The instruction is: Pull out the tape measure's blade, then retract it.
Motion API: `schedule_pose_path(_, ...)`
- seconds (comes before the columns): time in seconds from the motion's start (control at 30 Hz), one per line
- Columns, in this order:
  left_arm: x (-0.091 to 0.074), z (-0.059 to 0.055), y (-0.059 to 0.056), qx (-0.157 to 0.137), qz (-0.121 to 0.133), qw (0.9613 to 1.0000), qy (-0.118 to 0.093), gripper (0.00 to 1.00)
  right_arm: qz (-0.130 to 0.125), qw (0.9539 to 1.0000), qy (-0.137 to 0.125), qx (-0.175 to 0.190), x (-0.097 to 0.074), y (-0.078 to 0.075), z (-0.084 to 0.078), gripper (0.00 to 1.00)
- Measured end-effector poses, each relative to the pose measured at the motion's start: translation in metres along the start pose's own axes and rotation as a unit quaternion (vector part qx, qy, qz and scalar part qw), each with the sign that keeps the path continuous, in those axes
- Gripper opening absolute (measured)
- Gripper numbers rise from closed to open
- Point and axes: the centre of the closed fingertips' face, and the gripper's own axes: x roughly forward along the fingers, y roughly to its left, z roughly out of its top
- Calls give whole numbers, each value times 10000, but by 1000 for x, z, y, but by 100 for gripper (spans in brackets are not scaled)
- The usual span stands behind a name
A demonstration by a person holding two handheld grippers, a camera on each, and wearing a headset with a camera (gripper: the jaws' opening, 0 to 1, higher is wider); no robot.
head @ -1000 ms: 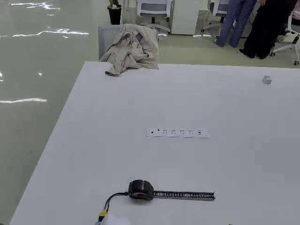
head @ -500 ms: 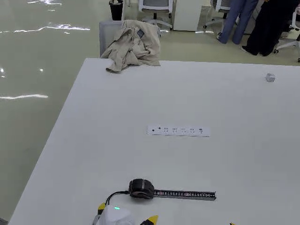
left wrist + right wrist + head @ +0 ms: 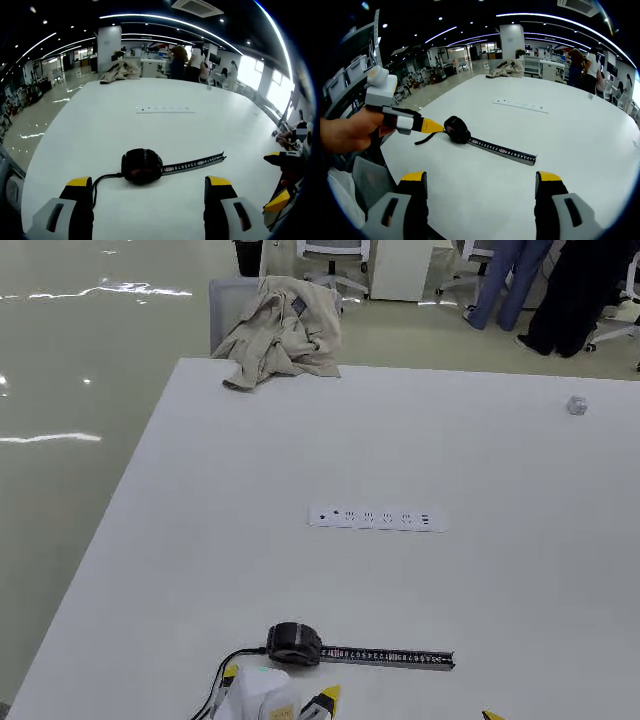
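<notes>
Tape measure (image 3: pixel 142 166), black case, on white table (image 3: pixel 480 460), just ahead of left gripper (image 3: pixel 147 182) and centred between its jaws, untouched. Blade (image 3: pixel 194 163) partly out, flat, running right. Black strap (image 3: pixel 104 176) trails toward the left jaw. Left jaws wide, empty. Right gripper (image 3: pixel 481 176) wide, empty, case ahead-left. Power strip (image 3: pixel 376 519) beyond; jacket (image 3: pixel 280 335) at far edge.

1. The left tool (image 3: pixel 147 182), gripped by a hand (image 3: pixel 347 131), hovers above the near edge of the surface (image 3: pixel 150 120), jaws spread wide.
2. The right tool (image 3: pixel 481 176) sits low at that edge, jaws equally wide apart.
</notes>
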Motion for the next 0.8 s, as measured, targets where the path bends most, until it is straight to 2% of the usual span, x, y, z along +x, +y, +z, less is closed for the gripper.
schedule_pose_path(0.17,10,1,2,110,65,9999,18,88,50,9999,11,-91,5,-4,1,90)
schedule_pose_path(0.37,22,5,0,29,62,10000,-14,86,163,9992,80,-355,14,-15,2,89)
schedule_pose_path(0.47,30,1,-3,81,64,9999,82,86,165,9984,124,-527,15,-21,4,89)
schedule_pose_path(0.8,45,-3,-5,24,134,9998,146,86,151,9969,226,-738,19,-37,7,88)
